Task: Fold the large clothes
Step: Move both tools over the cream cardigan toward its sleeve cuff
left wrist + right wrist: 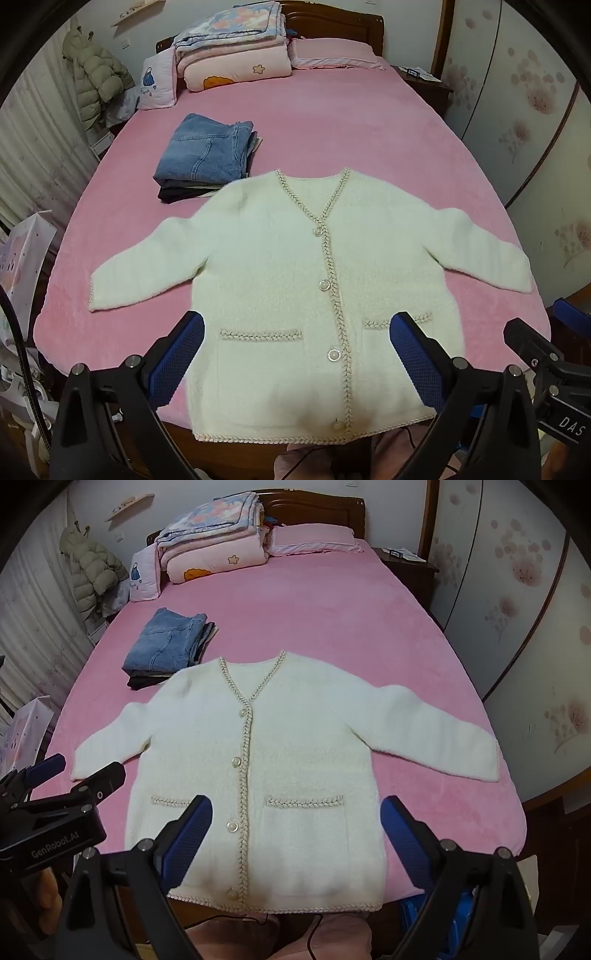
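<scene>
Blue-padded fingers (417, 354) on both tools stand spread wide with nothing between them: the left gripper (295, 332) and the right gripper (295, 816) both hang over the near edge of the bed, tilted down at the garment, and neither touches it. A pink fleece bedspread (332, 129) covers the bed from foot to dark wooden headboard (332, 26). At the far end sit a stack of folded quilts (232, 48) and, to its right, a pink pillow (332, 53); a small cushion (157, 83) leans at the far left. A pile of folded clothes topped with blue jeans (207, 151) lies left of centre, just beyond the garment's left shoulder. A pale green puffer coat (94, 77) hangs on the left wall, and flower-patterned wardrobe doors (517, 110) line the right side, with a dark nightstand (424, 83) at the far right. The cream fluffy cardigan (277, 277) lies face up and flat on the near half of the bed, buttoned, both sleeves spread outward, its hem at the near edge. Braided beige trim edges the V-neck, placket, two pockets, cuffs and hem, with pearly buttons (324, 284) down the front.
</scene>
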